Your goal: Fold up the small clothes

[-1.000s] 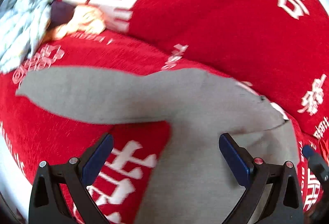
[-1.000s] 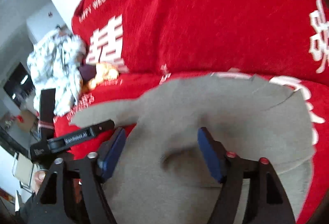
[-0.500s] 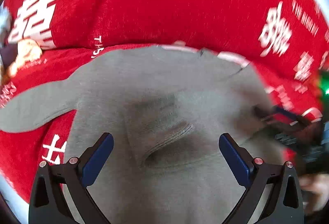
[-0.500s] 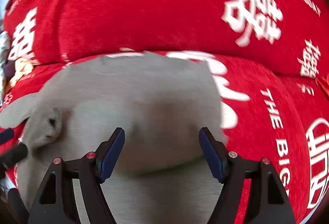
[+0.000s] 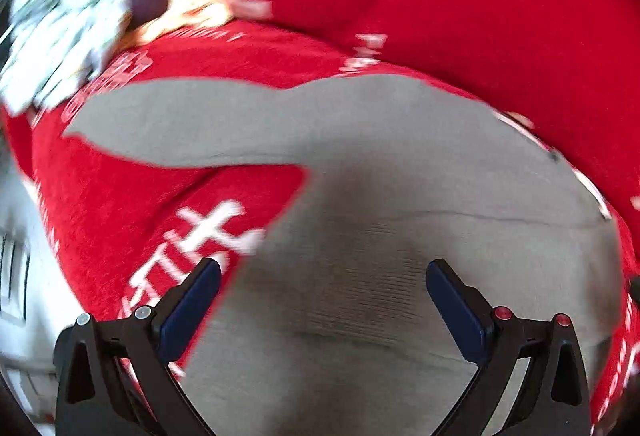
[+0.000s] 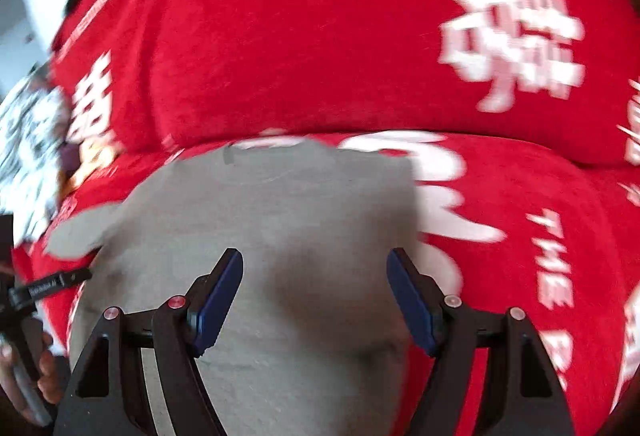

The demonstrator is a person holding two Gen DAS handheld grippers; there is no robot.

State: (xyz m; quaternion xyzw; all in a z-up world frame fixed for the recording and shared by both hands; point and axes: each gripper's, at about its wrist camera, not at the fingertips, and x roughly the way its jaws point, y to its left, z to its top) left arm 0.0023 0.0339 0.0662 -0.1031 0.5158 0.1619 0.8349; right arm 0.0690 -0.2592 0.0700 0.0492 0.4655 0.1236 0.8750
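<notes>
Grey cloth — a small long-sleeved top (image 5: 400,195) — lies spread flat on a red cover (image 5: 460,3) printed with white characters and lettering. In the left wrist view one sleeve (image 5: 172,127) stretches out sideways across the red fabric toward the left, while the body of the garment fills the lower middle of the frame; a faint crease runs across it. In the right wrist view the same top (image 6: 280,220) sits in the centre, its far edge just short of the fold where the red cover rises into a padded back.

Left claw (image 5: 322,300) hovers over the garment with its blue-padded fingers (image 5: 192,308) wide apart, gripping nothing; the left finger is over red cover, the right over grey cloth. Right claw (image 6: 314,296) is likewise spread apart, with grey cloth showing between its fingers (image 6: 218,296) — whether the pads touch the fabric cannot be told through the blur.

Toward the far left corner of the cover lies a black-and-white patterned cloth (image 5: 68,7), with a small orange and dark item (image 5: 180,11) just beside it.
</notes>
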